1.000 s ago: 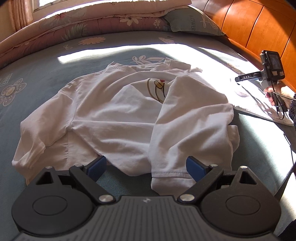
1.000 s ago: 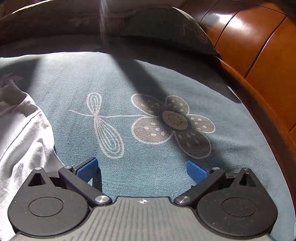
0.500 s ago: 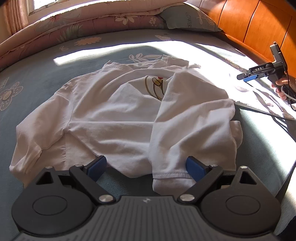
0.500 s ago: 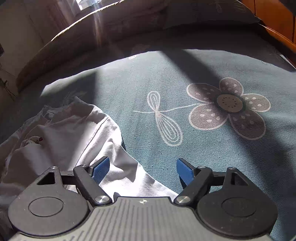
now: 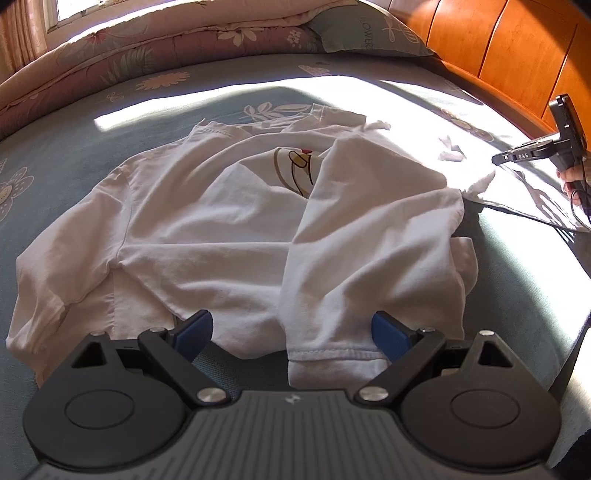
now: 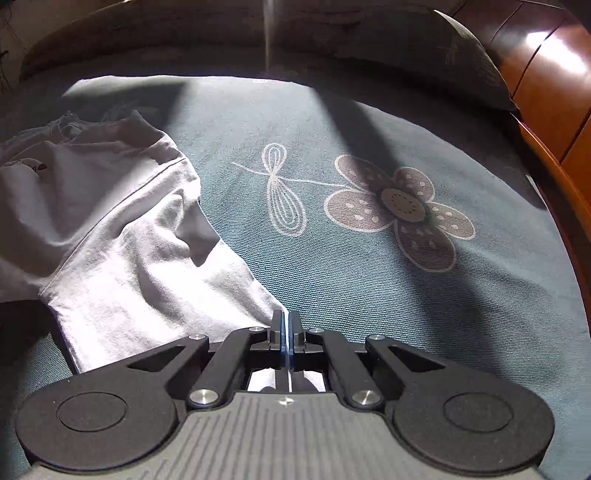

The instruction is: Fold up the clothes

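Here, one white shirt (image 5: 229,221), two hand-held grippers, one pillow (image 5: 369,33).

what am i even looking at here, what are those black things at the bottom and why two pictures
No robot here: a person holds a handheld two-finger gripper in each hand, and each gripper carries a fisheye camera looking along its fingers. The black shapes at the bottom of each picture are that gripper's own body.

The left wrist view shows the left gripper, its blue pads wide open, holding nothing, hovering over a white T-shirt spread on a blue flowered bedsheet. One side of the shirt is already folded over. At the far right edge you can see the other gripper in the person's hand.

The right wrist view shows the right gripper with its pads closed together, pinching an edge of the shirt. Beyond lie a pillow and a wooden headboard.
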A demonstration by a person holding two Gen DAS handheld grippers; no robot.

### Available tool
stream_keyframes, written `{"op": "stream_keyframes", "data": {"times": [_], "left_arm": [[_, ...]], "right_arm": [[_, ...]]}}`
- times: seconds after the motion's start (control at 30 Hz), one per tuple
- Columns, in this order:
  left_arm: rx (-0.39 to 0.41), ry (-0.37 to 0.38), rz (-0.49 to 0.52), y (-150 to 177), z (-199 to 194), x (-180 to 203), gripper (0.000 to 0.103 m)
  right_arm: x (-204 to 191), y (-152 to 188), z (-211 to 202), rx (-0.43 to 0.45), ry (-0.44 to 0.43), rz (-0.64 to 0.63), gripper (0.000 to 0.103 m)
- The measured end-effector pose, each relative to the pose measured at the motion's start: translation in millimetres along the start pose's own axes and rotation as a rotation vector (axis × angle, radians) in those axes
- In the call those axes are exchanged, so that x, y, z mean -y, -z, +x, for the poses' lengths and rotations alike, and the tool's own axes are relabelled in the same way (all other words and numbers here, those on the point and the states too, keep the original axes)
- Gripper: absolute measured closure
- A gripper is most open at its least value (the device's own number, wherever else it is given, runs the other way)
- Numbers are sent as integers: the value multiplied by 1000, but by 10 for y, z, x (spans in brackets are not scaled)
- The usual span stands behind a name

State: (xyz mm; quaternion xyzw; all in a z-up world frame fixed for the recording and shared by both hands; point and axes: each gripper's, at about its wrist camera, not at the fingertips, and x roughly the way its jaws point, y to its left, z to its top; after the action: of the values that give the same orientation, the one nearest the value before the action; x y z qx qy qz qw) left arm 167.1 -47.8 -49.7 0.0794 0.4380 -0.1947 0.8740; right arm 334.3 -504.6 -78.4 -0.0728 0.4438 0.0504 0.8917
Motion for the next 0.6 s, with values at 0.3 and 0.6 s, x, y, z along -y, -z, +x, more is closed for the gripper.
{"op": "stream_keyframes", "data": {"times": [0.3, 0.6], "left_arm": [[5, -4, -12, -8, -9, -28, 10], [21, -1, -19, 21, -95, -50, 10]], "right_arm": [[-280, -217, -187, 138, -178, 146, 56], [-548, -521, 481, 120, -112, 228, 32]]}}
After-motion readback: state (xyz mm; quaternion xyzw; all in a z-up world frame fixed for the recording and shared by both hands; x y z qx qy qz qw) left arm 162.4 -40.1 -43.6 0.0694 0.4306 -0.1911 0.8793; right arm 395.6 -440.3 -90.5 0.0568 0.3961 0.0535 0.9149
